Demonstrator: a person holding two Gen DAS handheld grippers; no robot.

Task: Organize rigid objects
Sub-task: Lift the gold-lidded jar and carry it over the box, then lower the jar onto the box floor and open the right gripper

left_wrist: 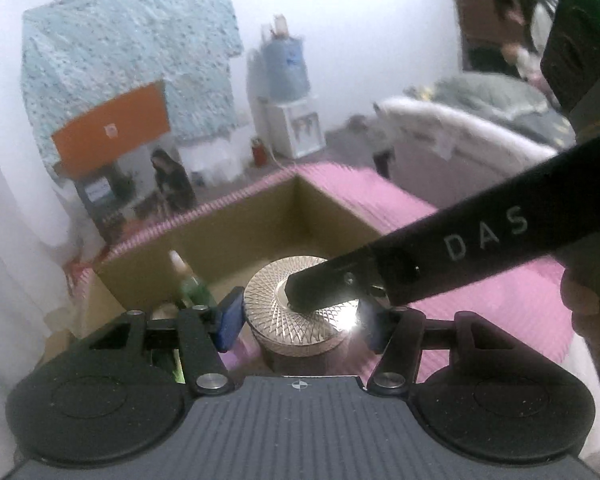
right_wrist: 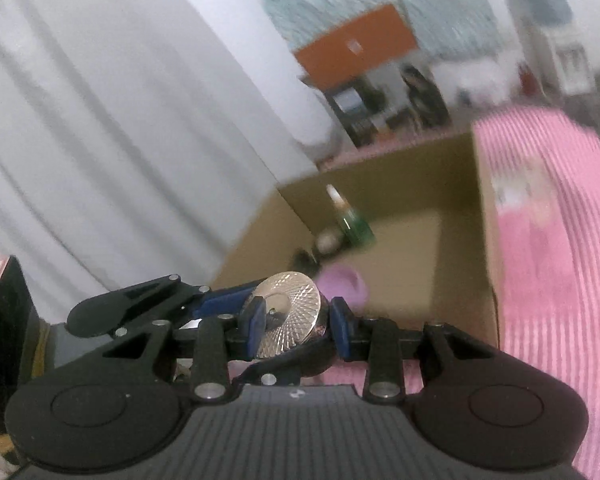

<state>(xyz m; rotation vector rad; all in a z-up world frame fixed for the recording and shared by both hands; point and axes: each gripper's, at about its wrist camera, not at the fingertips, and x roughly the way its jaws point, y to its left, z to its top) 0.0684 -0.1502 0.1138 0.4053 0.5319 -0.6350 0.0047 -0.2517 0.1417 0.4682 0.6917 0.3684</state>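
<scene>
- Left wrist view: the left gripper (left_wrist: pixel 300 316) has its blue pads (left_wrist: pixel 230 322) on either side of a round metal jar with a gold, diamond-patterned lid (left_wrist: pixel 300 312). The left pad sits against the jar wall; the right pad is lost in glare. Jaws read as clamped on the jar body, though contact on the right side cannot be confirmed.
- The right gripper (left_wrist: pixel 300 294) reaches in from the right, its black finger tip (left_wrist: pixel 324 284) lying over the knob at the lid's centre.
- Beyond the fingers: an open brown cardboard box (left_wrist: pixel 260 220) with a green glass bottle (left_wrist: pixel 194 284) inside, on a pink ribbed cloth (left_wrist: pixel 480 280).
- Right wrist view: the lid sits tilted between the right gripper's pads (right_wrist: pixel 256 324), which close on its central knob.
- Step, as judged: jar carried two-handed toward the box.
- Next move calls for lowering it into free floor beside the bottle, kept level, both grips easing off together.
</scene>
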